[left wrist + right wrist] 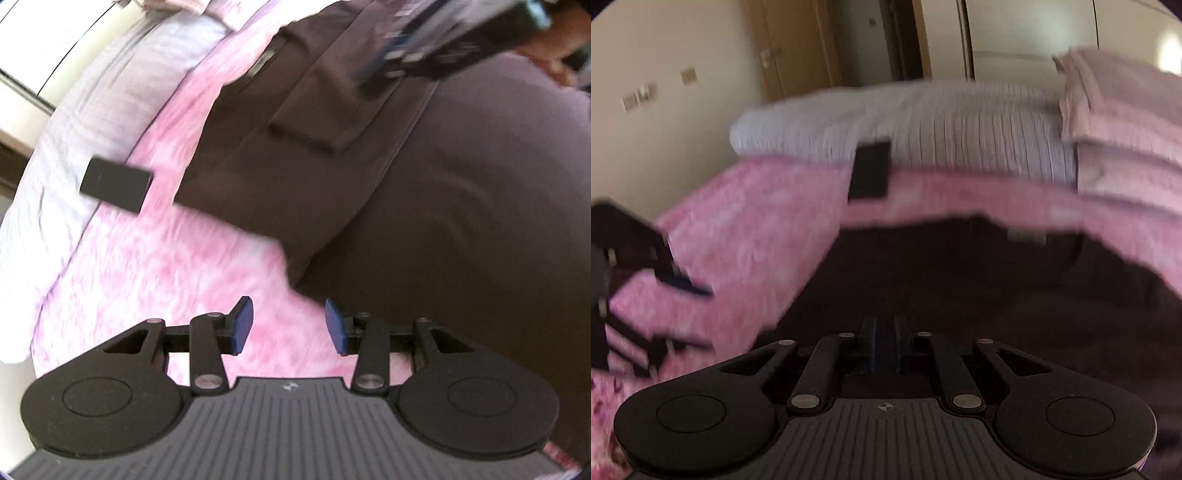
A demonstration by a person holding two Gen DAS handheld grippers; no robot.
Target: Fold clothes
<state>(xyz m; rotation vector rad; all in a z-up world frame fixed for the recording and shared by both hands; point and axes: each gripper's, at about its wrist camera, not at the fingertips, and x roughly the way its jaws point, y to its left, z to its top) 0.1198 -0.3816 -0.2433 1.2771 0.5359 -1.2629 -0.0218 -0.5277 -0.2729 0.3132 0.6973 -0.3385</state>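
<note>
left wrist view: left gripper is hovering over the pink blanket, jaws standing spread, nothing between the pads
garment: dark brown garment is lying from 12 to 3 o'clock of that gripper, nearest edge just beside the right pad; its long axis is running toward 1 o'clock
other hand: right gripper is crossing at 1 o'clock, blurred, above the garment
clutter: small black block is sitting at 10 o'clock, apart from the cloth
right wrist view: right gripper is pointing over the garment, jaws standing almost together; can't tell if fabric is pinched
nearer arm: judging right, it's over the cloth
obstacles: black block at 12 o'clock, folded pink pile at 2 o'clock, left gripper at 9 o'clock
</note>
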